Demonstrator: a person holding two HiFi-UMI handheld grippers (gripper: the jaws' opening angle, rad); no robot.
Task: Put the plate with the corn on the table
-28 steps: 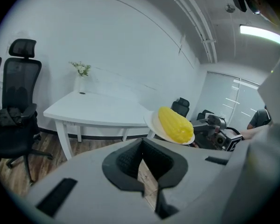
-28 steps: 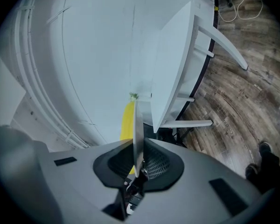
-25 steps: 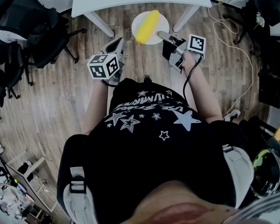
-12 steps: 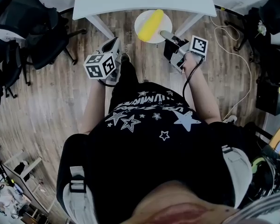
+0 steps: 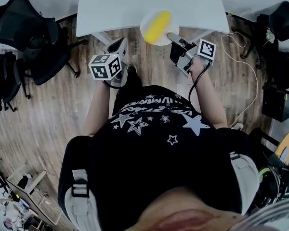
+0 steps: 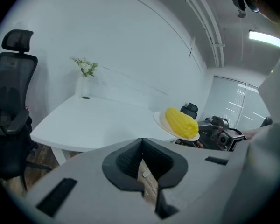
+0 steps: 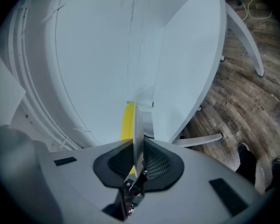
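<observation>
A white plate (image 5: 145, 31) carries a yellow corn cob (image 5: 157, 26) and hangs in the air over the front edge of the white table (image 5: 135, 4). My right gripper (image 5: 169, 35) is shut on the plate's near rim. In the right gripper view the plate (image 7: 138, 125) stands edge-on between the jaws, with the corn (image 7: 128, 120) on its left side. My left gripper (image 5: 119, 44) is lower and to the left, over the floor, shut and holding nothing. The left gripper view shows the corn (image 6: 181, 122) on the plate (image 6: 159, 120) beside the table (image 6: 93, 120).
Black office chairs (image 5: 33, 37) stand at the left. A white cable (image 5: 245, 66) and dark gear (image 5: 279, 100) lie on the wooden floor at the right. A vase with flowers (image 6: 85, 78) stands at the table's far side. A slanted table leg (image 5: 103, 35) is near the left gripper.
The person has stepped toward the table. The plate with the corn, earlier over the floor in front of the table, now overlaps the table's front edge. Both grippers moved forward.
</observation>
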